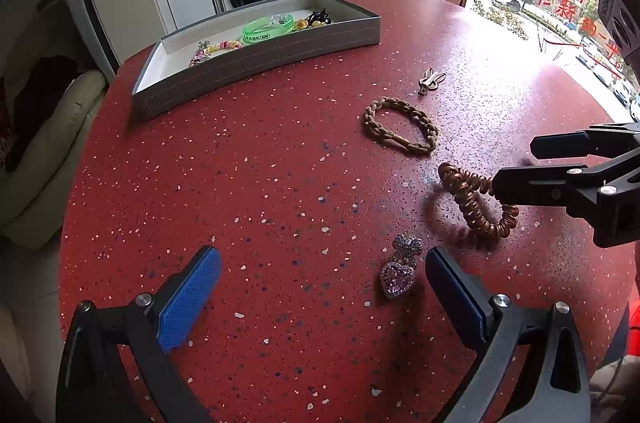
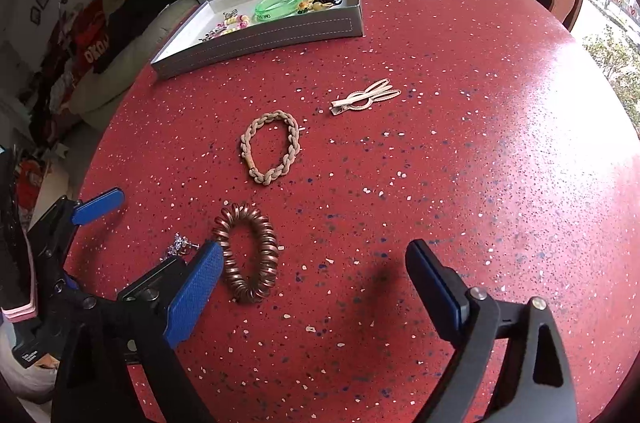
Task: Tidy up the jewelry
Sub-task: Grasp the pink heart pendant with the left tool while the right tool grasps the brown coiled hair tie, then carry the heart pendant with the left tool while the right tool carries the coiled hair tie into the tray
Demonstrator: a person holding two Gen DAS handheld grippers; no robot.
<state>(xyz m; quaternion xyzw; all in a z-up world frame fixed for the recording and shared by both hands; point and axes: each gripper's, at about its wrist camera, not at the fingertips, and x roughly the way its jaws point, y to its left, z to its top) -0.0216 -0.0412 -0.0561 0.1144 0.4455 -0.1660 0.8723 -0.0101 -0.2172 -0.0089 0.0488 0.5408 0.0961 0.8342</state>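
1. Left claw [image 1: 320,291]: jaws spread wide, holding nothing, low over the red speckled surface [image 1: 256,191]. The heart-shaped rhinestone clip [image 1: 398,271] lies on the surface between the two blue pads, close to the right-hand pad [image 1: 452,287].
2. Right claw [image 2: 314,287]: jaws wide apart, empty. The copper spiral hair tie [image 2: 250,253] lies flat between the fingers, just beside the left-hand pad [image 2: 196,291]. In the left wrist view the right claw [image 1: 516,167] enters from the right edge, one finger passing in front of the tie [image 1: 476,201].
3. Loose items farther out on the surface: a braided beige hair tie [image 2: 272,151] beyond the spiral tie, and a pale metal clip [image 2: 366,97] beyond that, each apart from the others.
4. Container: a shallow grey tray [image 1: 256,59] with a white interior, at the far edge of the surface, well apart from both claws.
5. Tray contents: a translucent green bangle [image 1: 266,29] near the middle; a pastel beaded bracelet [image 1: 218,47] to its left; a dark hair clip [image 1: 318,17] and small yellow pieces to its right.
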